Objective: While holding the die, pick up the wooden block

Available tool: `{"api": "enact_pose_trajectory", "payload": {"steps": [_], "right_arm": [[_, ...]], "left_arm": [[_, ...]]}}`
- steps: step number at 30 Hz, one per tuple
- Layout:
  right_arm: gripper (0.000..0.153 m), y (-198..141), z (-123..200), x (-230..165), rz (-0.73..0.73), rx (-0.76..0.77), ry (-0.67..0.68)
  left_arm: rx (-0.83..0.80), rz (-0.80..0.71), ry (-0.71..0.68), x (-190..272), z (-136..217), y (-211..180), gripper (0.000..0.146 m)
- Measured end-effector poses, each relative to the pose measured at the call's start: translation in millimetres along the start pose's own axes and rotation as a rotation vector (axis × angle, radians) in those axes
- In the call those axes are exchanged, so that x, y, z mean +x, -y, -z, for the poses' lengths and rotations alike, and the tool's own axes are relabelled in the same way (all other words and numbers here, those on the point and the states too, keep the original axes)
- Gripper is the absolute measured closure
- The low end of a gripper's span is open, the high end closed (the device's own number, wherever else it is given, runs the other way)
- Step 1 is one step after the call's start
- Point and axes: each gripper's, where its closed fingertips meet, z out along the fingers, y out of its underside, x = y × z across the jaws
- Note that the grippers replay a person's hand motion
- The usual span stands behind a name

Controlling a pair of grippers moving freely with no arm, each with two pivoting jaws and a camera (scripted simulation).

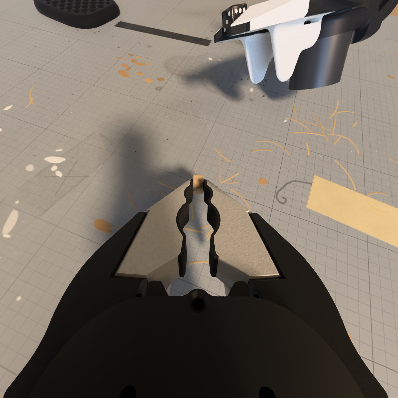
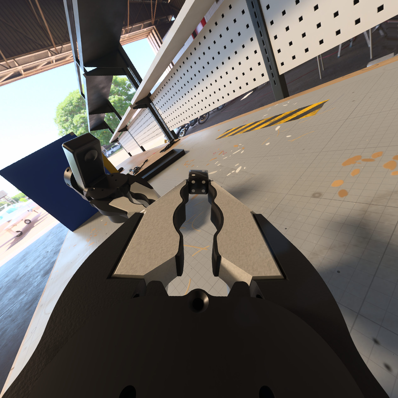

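Left gripper (image 1: 198, 183) was found clamped on the wooden block (image 1: 198, 184), a small tan piece pinched only at the very fingertips, with its top standing proud of them. In the left wrist view the block appeared clear of the grey gridded bench mat (image 1: 86, 120); the gripper's shadow lay apart from it on the mat, which suggests a lifted hold, though the gap beneath could not be confirmed. Such a tip-only grip is judged marginal: little pad area bears on the wood, so any twist could free it. Toward the far edge of the bench, the right gripper (image 1: 226, 25) hung well above the mat with the black die (image 1: 231, 15) between its fingertips, kept well apart from the left, presumably to keep clear of the pick. A black perforated pad (image 1: 77, 13) lay at the far left corner and a strip of tan tape (image 1: 349, 211) near the right edge.

In the right wrist view, the right gripper (image 2: 198, 183) was closed on the die (image 2: 198, 183), white pips facing the camera, again held at the fingertips alone. The left gripper (image 2: 137, 198) showed to its left, near the bench edge; its fingertips were hidden there. A white pegboard (image 2: 215, 64) ran along the back edge, with a yellow-and-black hazard strip (image 2: 273, 118) on the mat before it. Both holds being in place, the task was judged essentially met.
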Motion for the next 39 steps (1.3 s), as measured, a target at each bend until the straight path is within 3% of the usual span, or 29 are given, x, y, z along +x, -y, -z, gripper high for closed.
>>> {"api": "enact_pose_trajectory", "payload": {"steps": [39], "right_arm": [[0.136, -0.4, -0.3, -1.1, -0.001, 0.002, 0.000]], "left_arm": [[0.058, -0.031, 0.024, 1.2, 2.7, 2.6, 0.137]]}}
